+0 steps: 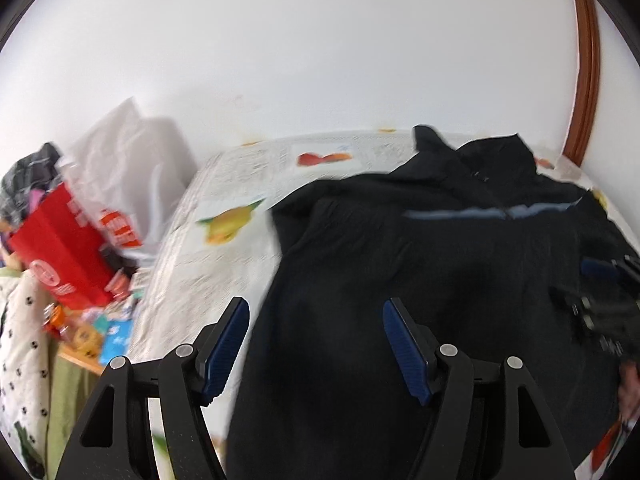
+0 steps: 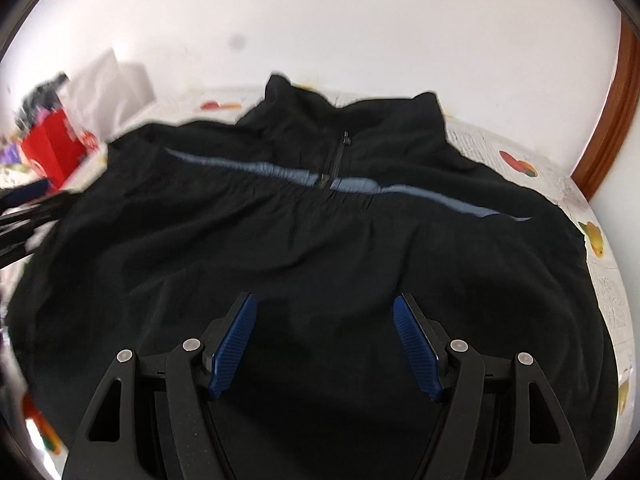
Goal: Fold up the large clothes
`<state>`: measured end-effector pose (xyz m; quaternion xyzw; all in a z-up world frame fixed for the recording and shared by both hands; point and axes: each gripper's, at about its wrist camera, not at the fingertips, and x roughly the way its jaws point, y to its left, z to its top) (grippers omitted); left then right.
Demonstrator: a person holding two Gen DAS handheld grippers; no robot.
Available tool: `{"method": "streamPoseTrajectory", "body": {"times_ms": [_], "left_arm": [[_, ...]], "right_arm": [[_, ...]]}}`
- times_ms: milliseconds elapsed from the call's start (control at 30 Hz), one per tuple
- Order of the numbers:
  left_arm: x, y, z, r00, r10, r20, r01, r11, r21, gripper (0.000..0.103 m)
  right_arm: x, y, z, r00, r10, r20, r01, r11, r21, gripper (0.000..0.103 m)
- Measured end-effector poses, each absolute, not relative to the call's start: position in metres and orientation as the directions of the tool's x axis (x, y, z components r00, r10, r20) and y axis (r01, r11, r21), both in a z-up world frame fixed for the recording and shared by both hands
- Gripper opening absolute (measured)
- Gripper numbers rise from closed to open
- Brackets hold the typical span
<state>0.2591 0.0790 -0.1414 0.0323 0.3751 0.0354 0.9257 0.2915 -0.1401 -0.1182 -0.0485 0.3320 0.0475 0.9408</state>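
A black zip-neck pullover (image 2: 304, 248) is laid flat, front up, on a fruit-print bedsheet (image 1: 224, 200). The left gripper (image 1: 316, 320) and right gripper (image 2: 324, 316) are held above it, jaws apart, nothing clamped. The fabric is judged soft, limp and light, likely to slump; hem corners or shoulder seams are best pinched.

You have one black jacket (image 2: 304, 248) spread on one bed (image 1: 224, 248), with a single grey-blue stripe (image 2: 280, 170) across its chest and one zipper (image 2: 338, 152) below the collar. You're working with two claws: the left claw (image 1: 316, 344) and the right claw (image 2: 324, 344), each with two blue pads. Off to the side you have one red box (image 1: 60, 248) and one white plastic bag (image 1: 120, 168).
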Motion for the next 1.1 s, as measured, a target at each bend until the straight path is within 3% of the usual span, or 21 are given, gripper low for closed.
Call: {"method": "streamPoseTrajectory", "body": {"times_ms": [67, 267, 667, 833, 967, 1100], "left_arm": [[0.243, 0.093, -0.146, 0.709, 0.081, -0.701, -0.057, 0.997, 0.059, 0.067], [0.203, 0.111, -0.157, 0.697, 0.061, -0.714, -0.054, 0.998, 0.033, 0.067], [0.142, 0.115, -0.155, 0.722, 0.025, -0.692, -0.059, 0.998, -0.025, 0.067], [0.112, 0.12, -0.157, 0.719, 0.037, -0.694, -0.079, 0.996, -0.029, 0.067], [0.09, 0.13, -0.162, 0.7, 0.031, -0.713, -0.101, 0.993, -0.057, 0.067], [0.071, 0.137, -0.168, 0.677, 0.033, -0.735, -0.121, 0.99, -0.068, 0.067]], "right_arm": [[0.299, -0.141, -0.125, 0.765, -0.007, -0.644, -0.059, 0.995, -0.08, 0.065], [0.28, -0.152, -0.13, 0.752, -0.018, -0.659, -0.025, 0.998, -0.055, 0.065], [0.155, -0.155, -0.154, 0.782, 0.058, -0.621, -0.122, 0.991, -0.061, 0.065], [0.123, -0.153, -0.158, 0.748, 0.117, -0.653, -0.206, 0.977, -0.062, 0.066], [0.105, -0.133, -0.149, 0.792, 0.127, -0.597, -0.25, 0.96, -0.129, 0.066], [0.108, -0.086, -0.138, 0.792, 0.232, -0.565, -0.37, 0.918, -0.143, 0.066]]}}
